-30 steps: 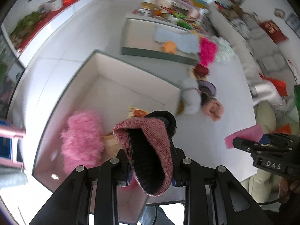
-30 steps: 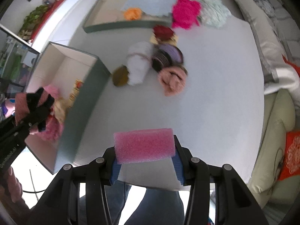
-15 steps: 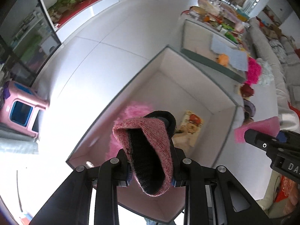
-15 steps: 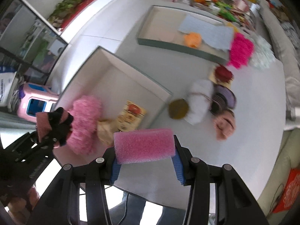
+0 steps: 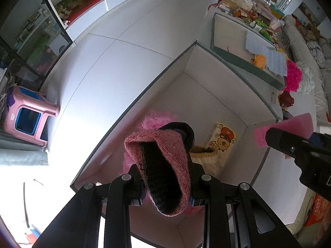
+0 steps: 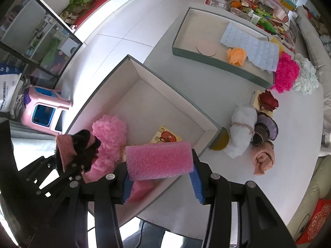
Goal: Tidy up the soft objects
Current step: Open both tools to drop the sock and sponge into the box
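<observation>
Fingers [image 5: 132, 177] of left gripper [image 5: 165, 186] clamped on knit hat [image 5: 163, 165]; right gripper [image 6: 161, 177] pinches pink sponge [image 6: 159, 160]. Both to be released low, over open box [image 6: 144, 95] floor.

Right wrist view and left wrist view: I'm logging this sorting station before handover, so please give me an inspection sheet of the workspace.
Surface: white table, bare toward its right edge.
Job's things: near box holds a fluffy pink ball and a cartoon-print packet; far tray holds an orange pom and a blue quilted cloth.
Clutter: white bundle, rolled pink towel, magenta pom lie loose on the table.
Grippers: left gripper shut on a pink knit hat; right gripper shut on a pink sponge; both over the near box.
Cables: nothing seen.
Surroundings: pink stool, tiled floor, sofa at right.
</observation>
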{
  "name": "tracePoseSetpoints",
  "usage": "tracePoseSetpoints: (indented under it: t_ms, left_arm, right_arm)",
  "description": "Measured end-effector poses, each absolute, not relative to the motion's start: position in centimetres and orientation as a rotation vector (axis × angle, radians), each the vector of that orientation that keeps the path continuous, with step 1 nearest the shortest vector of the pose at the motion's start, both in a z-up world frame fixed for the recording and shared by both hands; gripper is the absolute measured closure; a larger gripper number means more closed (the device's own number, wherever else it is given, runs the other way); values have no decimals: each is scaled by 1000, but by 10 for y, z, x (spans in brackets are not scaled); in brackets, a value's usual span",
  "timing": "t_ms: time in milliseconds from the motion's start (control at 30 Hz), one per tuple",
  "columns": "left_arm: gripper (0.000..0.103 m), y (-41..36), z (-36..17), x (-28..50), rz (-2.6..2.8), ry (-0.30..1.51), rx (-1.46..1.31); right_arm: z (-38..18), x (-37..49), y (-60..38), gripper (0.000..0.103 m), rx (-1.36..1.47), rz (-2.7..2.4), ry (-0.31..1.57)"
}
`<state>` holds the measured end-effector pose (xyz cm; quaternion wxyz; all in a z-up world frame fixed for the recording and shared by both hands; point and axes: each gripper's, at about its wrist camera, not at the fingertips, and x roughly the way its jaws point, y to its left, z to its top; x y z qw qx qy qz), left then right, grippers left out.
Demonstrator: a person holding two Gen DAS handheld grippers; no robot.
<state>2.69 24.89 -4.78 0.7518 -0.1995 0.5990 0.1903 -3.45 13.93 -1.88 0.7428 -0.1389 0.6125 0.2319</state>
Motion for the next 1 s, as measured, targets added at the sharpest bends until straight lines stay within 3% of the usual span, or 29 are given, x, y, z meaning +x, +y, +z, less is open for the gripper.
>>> tracePoseSetpoints:
  t_ms: [433,500,533,567,600,667,1000]
  left_arm:
    - [72,252,-55,33,368,1309,-439]
    - [53,253,-55,32,352,1309,-460]
    - [29,254,-55,31,352,1301,-471]
    - [15,255,-53,29,355,1291,-475]
    - [12,255,-50,28,356,1277,-476]
    - [1,254,-50,28,344,1282,-477]
    - [1,235,-49,34,290,1351,-448]
  right_arm:
    - [-44,-21,153,52,-271,509,1407]
    - [-48,-19,152,52,-259,507,1417]
    - [-49,-18,151,51,-250,507,1420]
    - [-50,-18,150,44,-244,507,1423]
    - [-51,-17,150,29,-233,509,1428]
    - [-50,-15,146,18,-205,514,1428]
    - [-41,-19,95,17,-137,442,1396]
